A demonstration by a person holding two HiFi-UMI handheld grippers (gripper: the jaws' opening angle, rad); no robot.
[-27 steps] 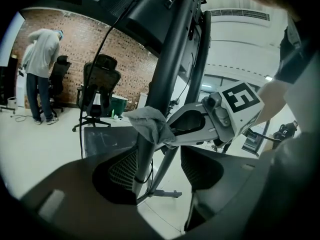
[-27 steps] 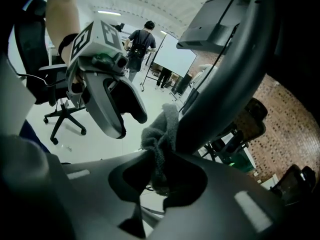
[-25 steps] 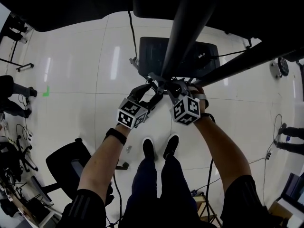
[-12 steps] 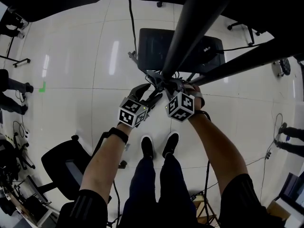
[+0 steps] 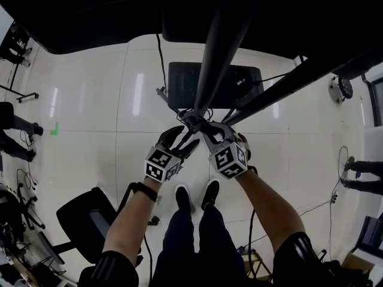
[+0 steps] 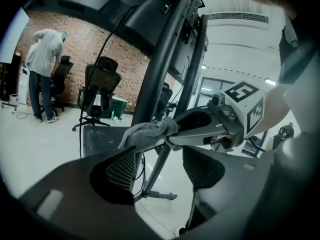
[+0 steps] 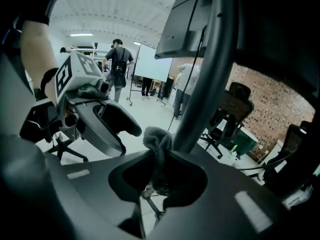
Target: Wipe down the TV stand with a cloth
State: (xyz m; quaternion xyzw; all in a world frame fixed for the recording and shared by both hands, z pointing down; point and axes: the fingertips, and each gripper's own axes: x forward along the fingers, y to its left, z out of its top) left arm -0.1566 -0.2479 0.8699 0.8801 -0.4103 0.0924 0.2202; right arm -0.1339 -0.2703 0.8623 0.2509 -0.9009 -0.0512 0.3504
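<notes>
The TV stand's black pole (image 5: pixel 216 46) rises from its dark base plate (image 5: pixel 182 82) on the white floor. My right gripper (image 7: pixel 159 180) is shut on a grey cloth (image 7: pixel 159 145), whose bunched end lies against the pole (image 7: pixel 206 84). In the left gripper view the cloth (image 6: pixel 146 134) sticks out of the right gripper (image 6: pixel 172 134) beside the pole (image 6: pixel 165 69). My left gripper (image 6: pixel 161 166) is open with nothing between its pads; its jaws have just been opening. In the head view both grippers, left (image 5: pixel 179 137) and right (image 5: pixel 202 129), sit close together at the pole.
Black office chairs (image 6: pixel 100 84) stand near a brick wall, another chair (image 5: pixel 90 217) is by my left leg. People (image 7: pixel 119 59) stand further off by a whiteboard (image 7: pixel 152 64). Cables (image 5: pixel 160 52) run across the floor to the stand's base.
Both grippers have shifted slightly along the pole, and the right one has rolled. The cloth stays in the right gripper.
</notes>
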